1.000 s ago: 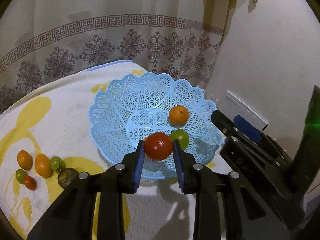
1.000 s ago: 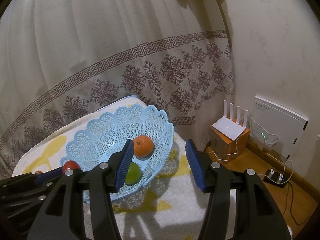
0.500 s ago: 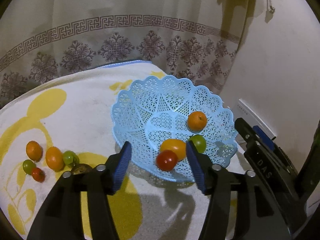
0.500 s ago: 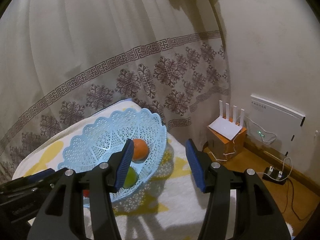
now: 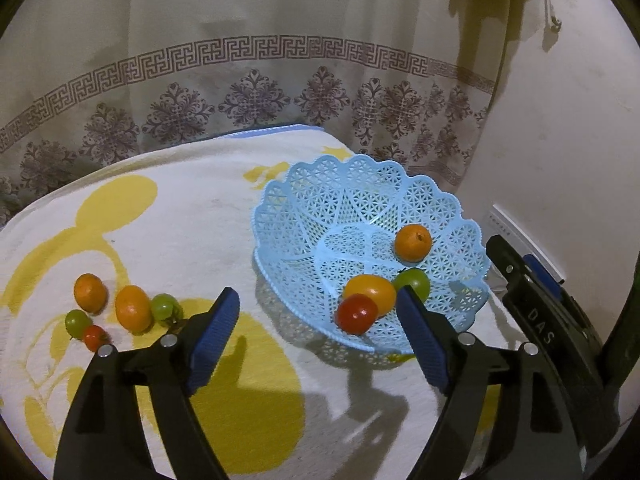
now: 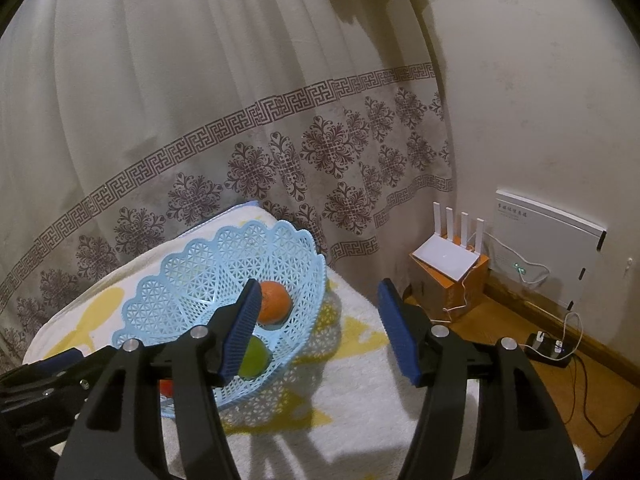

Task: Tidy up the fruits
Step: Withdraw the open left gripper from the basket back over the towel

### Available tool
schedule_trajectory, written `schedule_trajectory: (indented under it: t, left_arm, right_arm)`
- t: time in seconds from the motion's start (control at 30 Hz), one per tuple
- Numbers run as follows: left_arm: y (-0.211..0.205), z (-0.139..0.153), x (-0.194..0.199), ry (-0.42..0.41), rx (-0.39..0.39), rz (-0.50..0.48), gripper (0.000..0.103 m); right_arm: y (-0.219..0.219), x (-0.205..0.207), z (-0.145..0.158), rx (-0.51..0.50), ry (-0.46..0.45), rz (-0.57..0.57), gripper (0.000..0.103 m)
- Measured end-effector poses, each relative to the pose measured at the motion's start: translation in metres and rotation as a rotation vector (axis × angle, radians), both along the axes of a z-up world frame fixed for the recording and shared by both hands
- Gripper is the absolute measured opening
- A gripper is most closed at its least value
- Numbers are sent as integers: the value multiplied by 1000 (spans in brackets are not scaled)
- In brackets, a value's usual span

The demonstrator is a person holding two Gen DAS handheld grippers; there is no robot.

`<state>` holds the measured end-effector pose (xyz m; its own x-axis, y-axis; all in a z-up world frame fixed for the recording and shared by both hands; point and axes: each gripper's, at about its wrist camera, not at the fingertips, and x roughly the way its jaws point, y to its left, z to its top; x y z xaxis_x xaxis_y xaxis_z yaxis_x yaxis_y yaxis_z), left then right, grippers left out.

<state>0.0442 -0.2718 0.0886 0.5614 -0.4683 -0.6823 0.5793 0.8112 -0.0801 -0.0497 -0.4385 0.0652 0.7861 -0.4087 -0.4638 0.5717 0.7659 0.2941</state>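
Both grippers empty, fruit half sorted

Left gripper (image 5: 318,336) and right gripper (image 6: 316,332) are opening with nothing between them; red tomato (image 5: 356,314) sits in the blue basket (image 5: 280,216). It's small, smooth and squashy, so pinch its middle gently.

1. Your left gripper (image 5: 316,336) had black plastic arms that forked toward the tips.
2. Its fingers (image 5: 214,332) wore ribbed blue pads.
3. Round silver screws sat at the pivots of each arm.
4. Your right gripper (image 6: 318,332) matched it: black frame, blue ribbed pads, silver screws.
5. In the left view, its black side carried white letters "DAS" and a blue pad.
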Motion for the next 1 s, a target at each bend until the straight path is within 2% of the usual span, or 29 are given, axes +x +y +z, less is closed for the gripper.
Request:
schedule_trajectory:
  t: [0.13, 0.33, 1.0]
  left_arm:
    - [4, 1, -5, -40, 18, 25, 80]
    - [12, 4, -8, -52, 18, 40, 80]
    - [61, 4, -7, -35, -7, 134, 80]
  right_arm:
    - [-2, -2, -1, 1, 0, 1, 62]
    - [-2, -2, -1, 2, 1, 0, 62]
    - [-2, -1, -1, 2, 1, -1, 62]
